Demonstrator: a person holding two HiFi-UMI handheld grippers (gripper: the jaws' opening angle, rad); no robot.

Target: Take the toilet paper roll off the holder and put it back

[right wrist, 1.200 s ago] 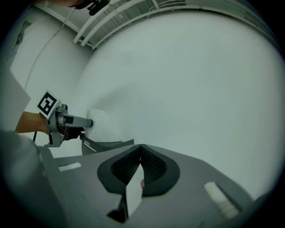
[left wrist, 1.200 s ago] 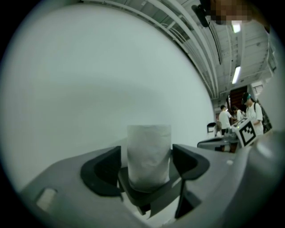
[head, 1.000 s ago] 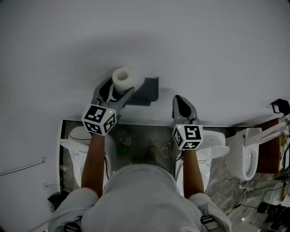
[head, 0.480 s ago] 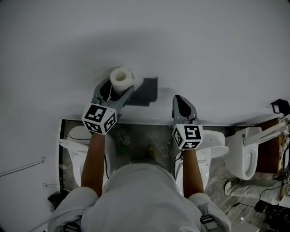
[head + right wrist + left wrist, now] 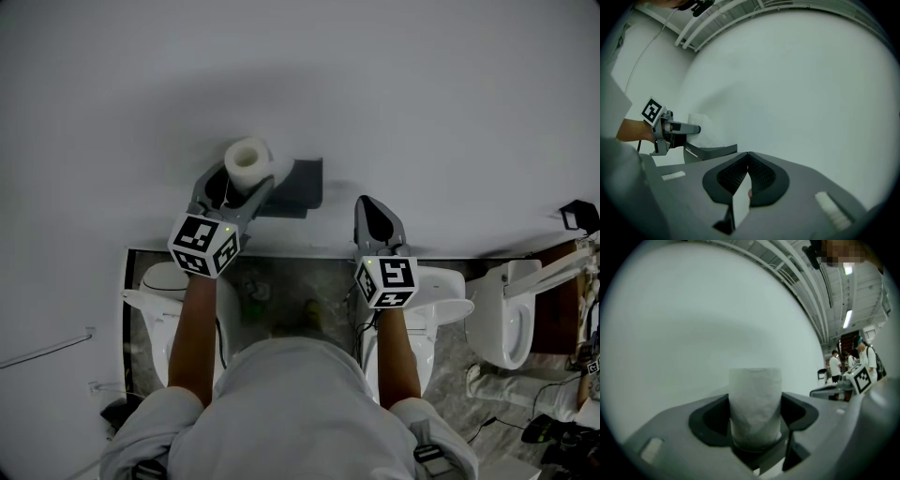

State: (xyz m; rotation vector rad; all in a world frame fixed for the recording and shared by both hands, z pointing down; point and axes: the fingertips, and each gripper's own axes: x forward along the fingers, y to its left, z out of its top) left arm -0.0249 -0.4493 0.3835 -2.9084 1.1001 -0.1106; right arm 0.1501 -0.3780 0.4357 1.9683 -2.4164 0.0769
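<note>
"How many rolls are there?"

"One toilet paper roll, and one holder."

"And grippers?"

"Two: the left gripper and the right gripper. Each carries one marker cube, so that makes two cubes."

"Toilets?"

"Three: a left toilet, a middle toilet and a right toilet."

"Anyone around?"

"Far off in the left gripper view I count at least two people. The rest are too small to count."
</note>
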